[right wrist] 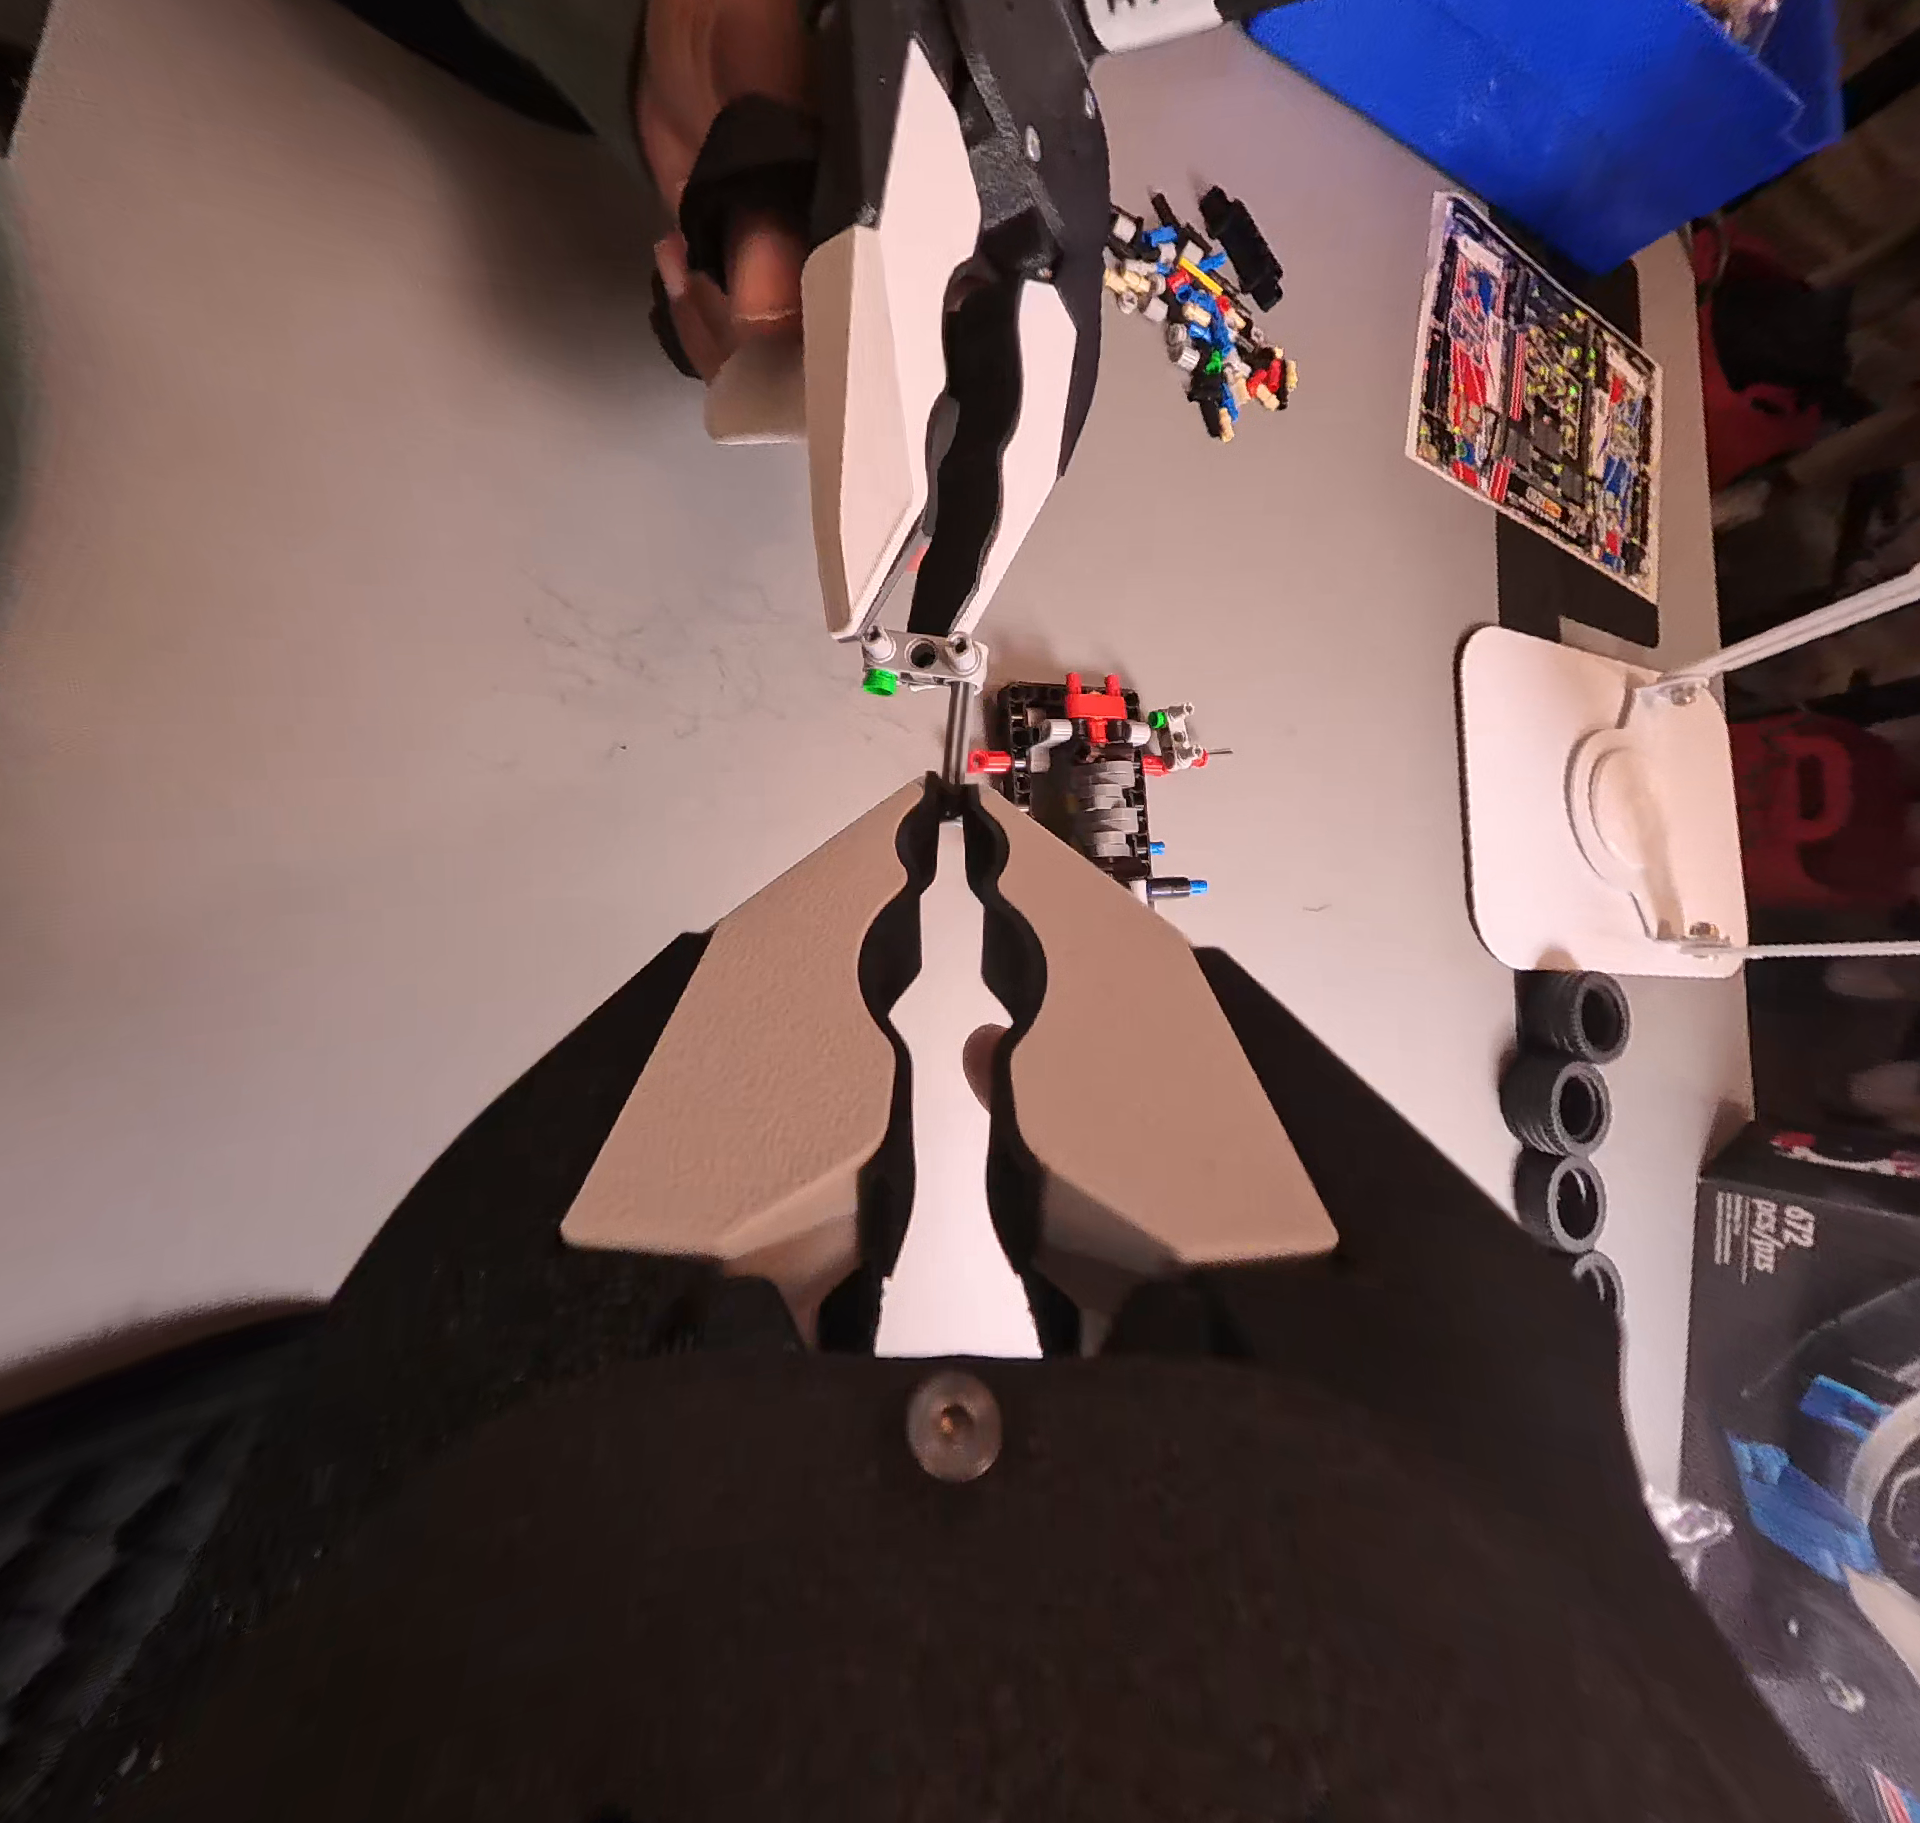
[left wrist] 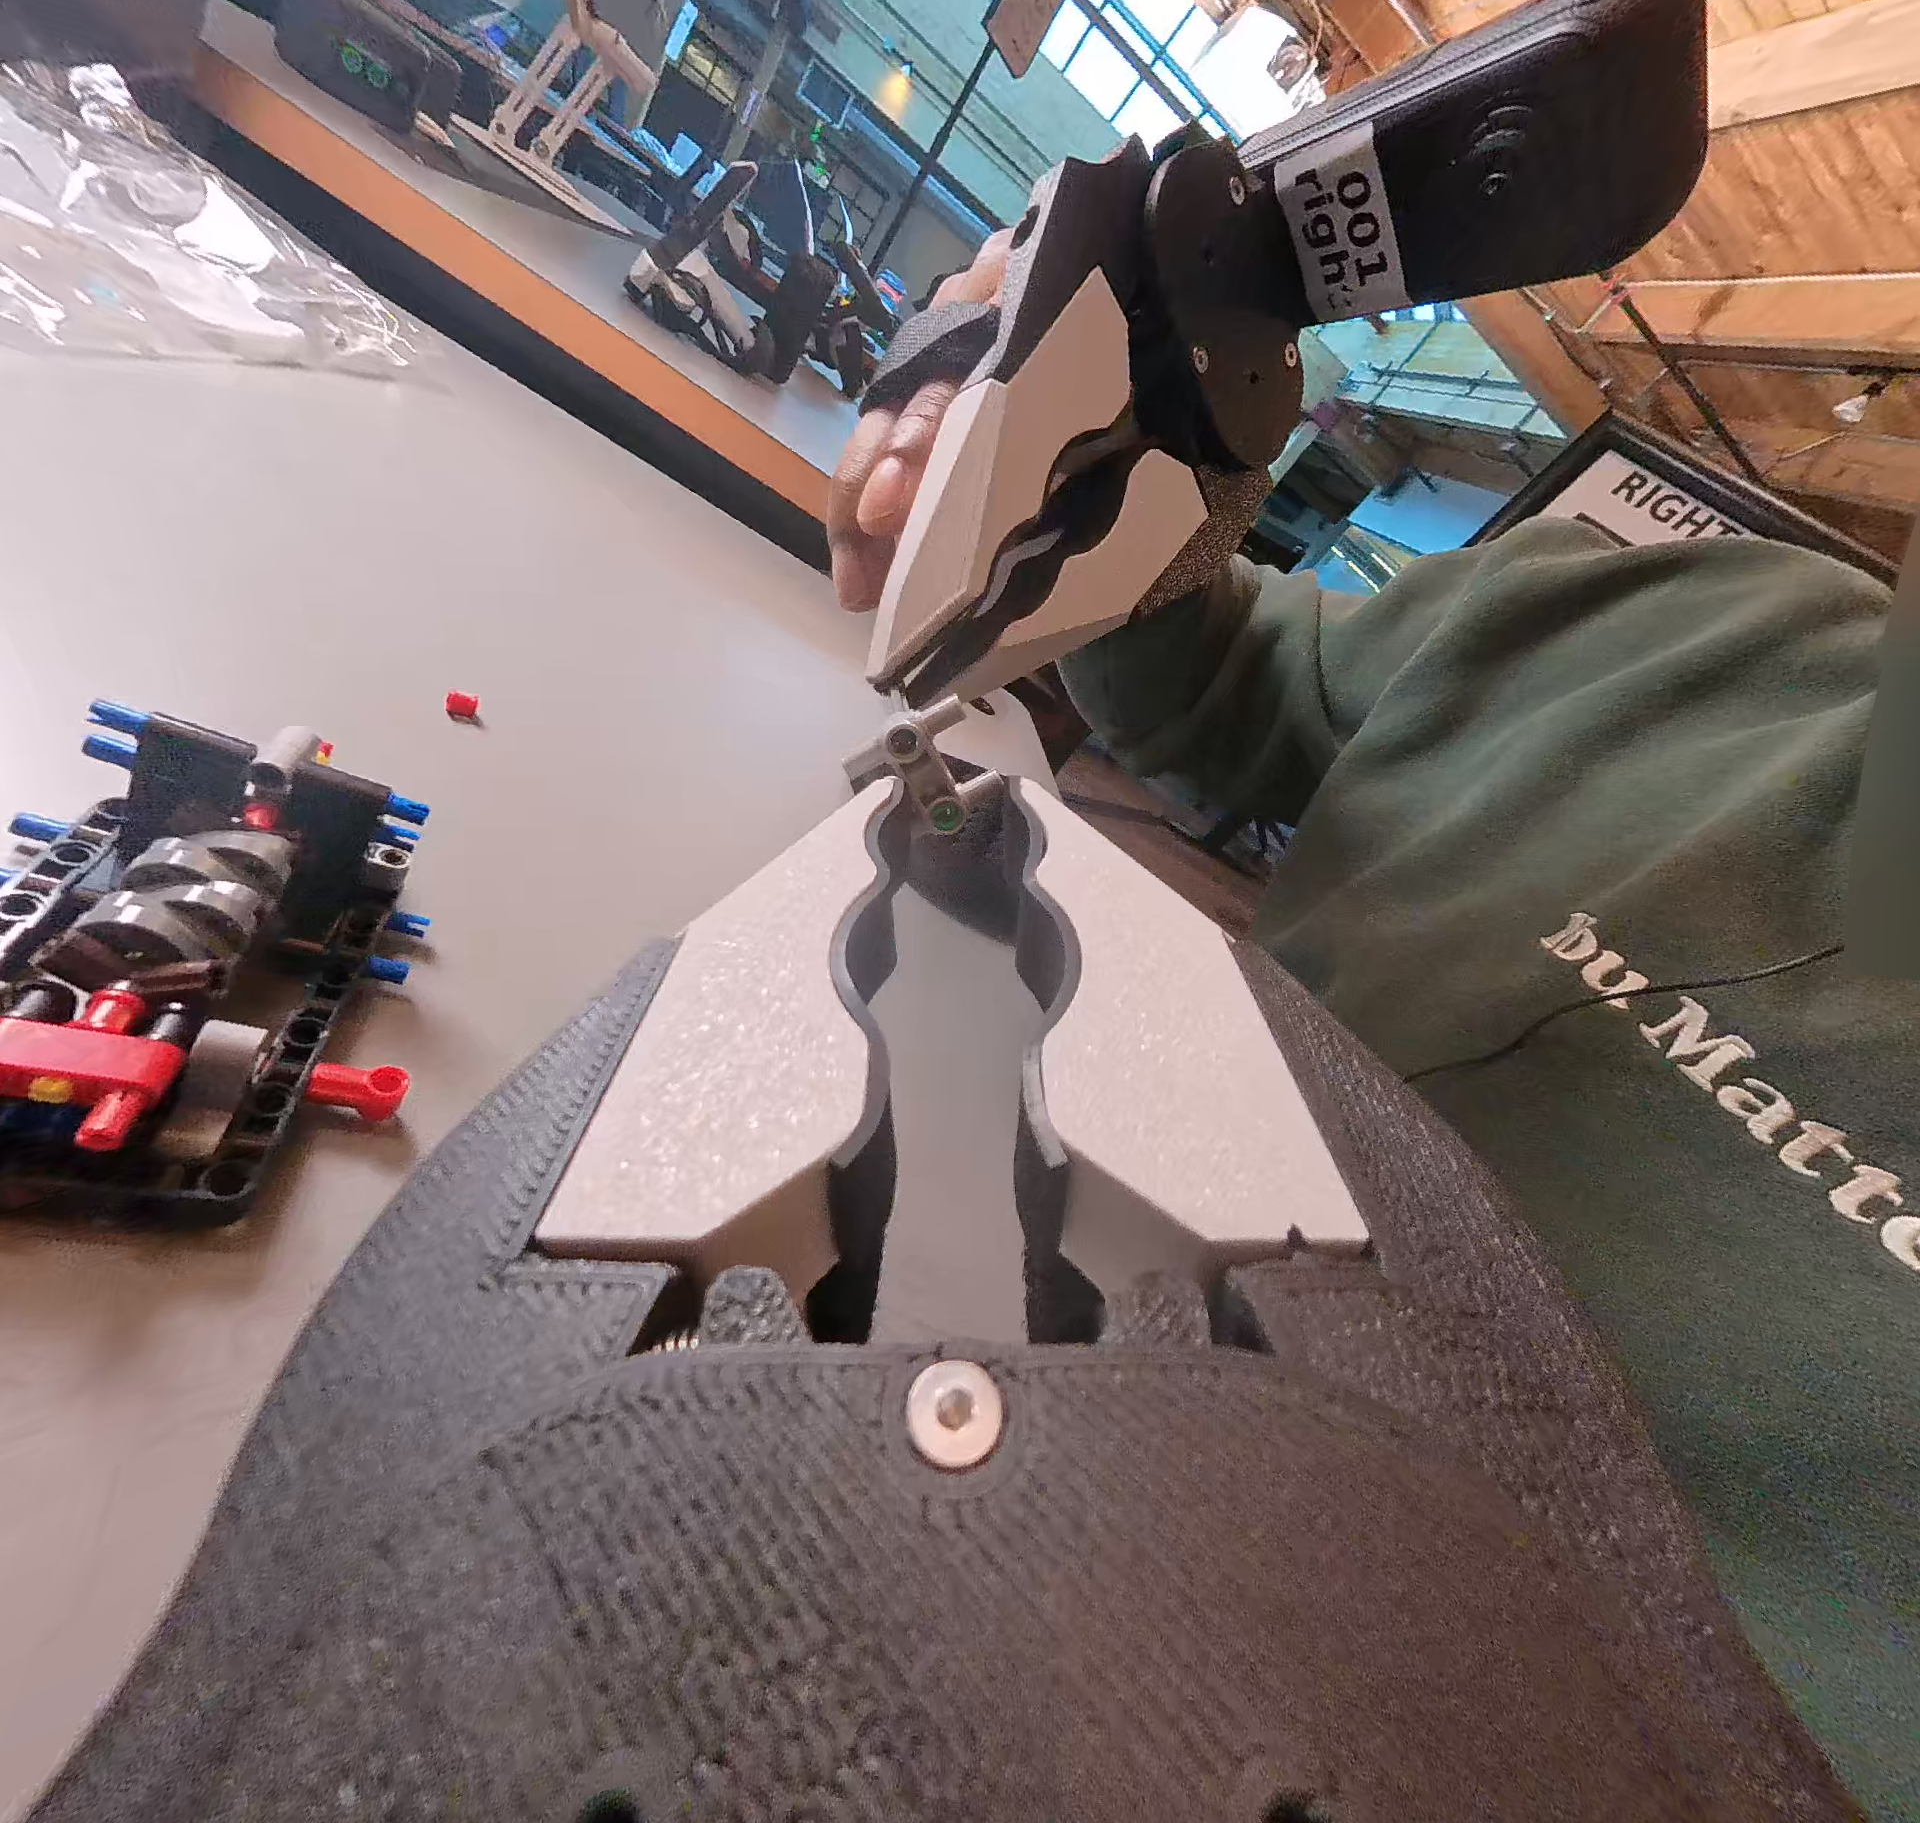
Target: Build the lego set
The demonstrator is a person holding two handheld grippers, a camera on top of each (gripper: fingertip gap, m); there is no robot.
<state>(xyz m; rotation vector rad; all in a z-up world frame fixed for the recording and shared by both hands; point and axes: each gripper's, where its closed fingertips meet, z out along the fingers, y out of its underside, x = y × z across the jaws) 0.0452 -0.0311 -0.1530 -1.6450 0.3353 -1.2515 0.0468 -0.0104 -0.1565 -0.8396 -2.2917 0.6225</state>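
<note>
My left gripper [left wrist: 940, 797] is shut on a small grey connector [left wrist: 902, 740] with a green pin [left wrist: 943, 817] and holds it above the table. My right gripper [right wrist: 948, 799] is shut on a thin grey axle [right wrist: 957, 734]. The axle's far end sits in the connector [right wrist: 925, 656], with the green pin [right wrist: 880, 682] at its left. The two grippers meet tip to tip; the left gripper [right wrist: 920, 635] comes in from above in the right wrist view and the right gripper [left wrist: 902, 684] from above in the left wrist view. The partly built black, grey and red assembly [left wrist: 187, 942] [right wrist: 1091, 776] lies on the table beyond.
A small red piece [left wrist: 462, 705] lies alone on the table. A pile of loose pieces [right wrist: 1205, 319], a printed sheet [right wrist: 1538, 402], a blue bin [right wrist: 1538, 59], a white stand base [right wrist: 1600, 797], black tyres [right wrist: 1569, 1098] and the set's box [right wrist: 1808, 1358] are at the right. Plastic bags [left wrist: 156, 215] lie at the far left. Only a small space, under 4 cm, lies between the two pairs of fingers. The small red piece [left wrist: 462, 705] is about 20 cm from both grippers' fingertips.
</note>
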